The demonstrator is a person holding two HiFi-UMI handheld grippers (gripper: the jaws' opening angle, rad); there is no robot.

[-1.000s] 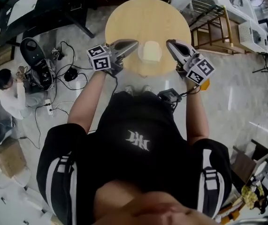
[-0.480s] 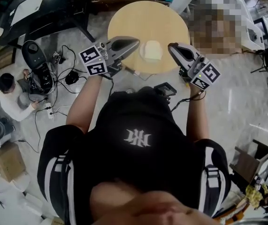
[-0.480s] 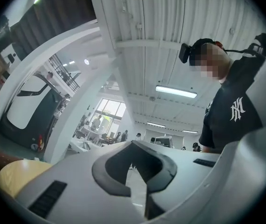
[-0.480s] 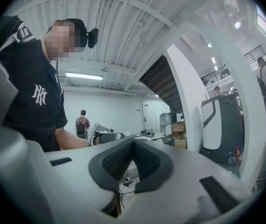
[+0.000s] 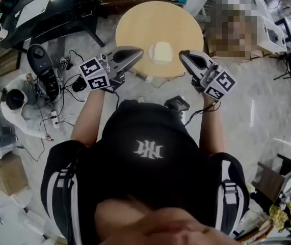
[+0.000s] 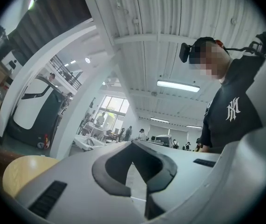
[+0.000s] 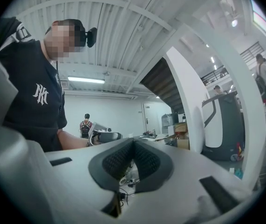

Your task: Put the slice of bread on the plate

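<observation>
The left gripper [image 5: 139, 50], jaws pressed together on nothing, is hanging over the round table's [image 5: 150, 19] near-left edge, with bare floor [image 5: 267, 111] lying open on the table's near side. The slice of bread [image 5: 161, 51], pale and squarish, is sitting just inside the table's near edge on what looks like a small white plate [image 5: 152, 58]. The right gripper [image 5: 182, 55], likewise closed and empty, is hovering off the table's near-right edge.

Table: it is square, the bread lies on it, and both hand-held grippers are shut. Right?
No: the table is round, as the head view shows. The bread lies on it; the left hand-held gripper and right hand-held gripper are shut.
</observation>
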